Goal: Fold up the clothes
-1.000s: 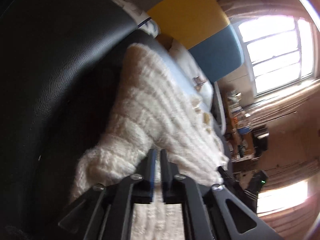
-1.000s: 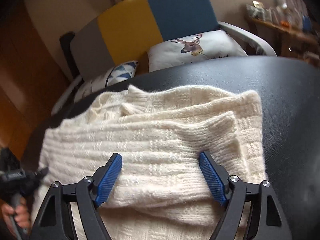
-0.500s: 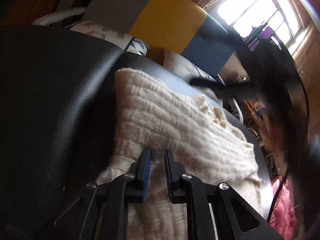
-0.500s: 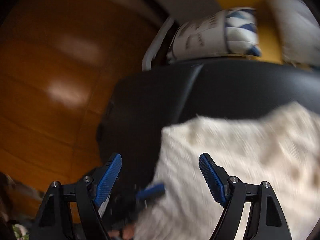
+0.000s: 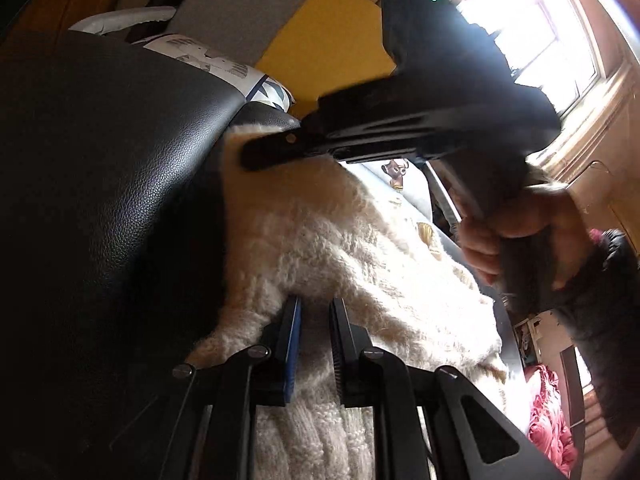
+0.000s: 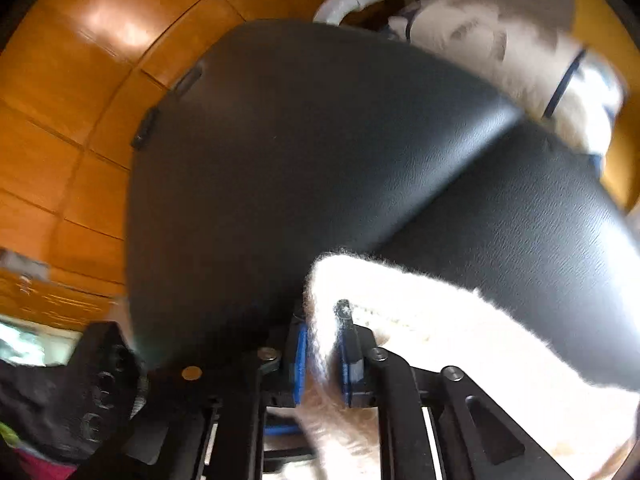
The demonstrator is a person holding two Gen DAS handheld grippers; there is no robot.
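Note:
A cream knit sweater (image 5: 320,240) lies folded on a black leather surface (image 5: 120,160). My left gripper (image 5: 316,304) is at its near edge, the jaws narrow with a fold of knit pinched between the blue pads. In the left wrist view, my right gripper (image 5: 260,154) reaches in from the right, held by a hand (image 5: 520,232), its tip on the sweater's far corner. In the right wrist view, the right gripper (image 6: 322,312) is shut on the sweater's (image 6: 440,320) fuzzy corner, with black leather (image 6: 320,140) beyond it.
A chair with a grey, yellow and blue back (image 5: 328,20) stands behind the surface, with a patterned cushion (image 5: 224,60) on it. Orange wooden floor (image 6: 60,100) lies past the leather's left edge. A red cloth (image 5: 548,412) lies low at the right.
My right gripper swept across the sweater to its corner, rolled, and its wide jaws closed on the knit. The left gripper stayed on its fold and rolled a little.

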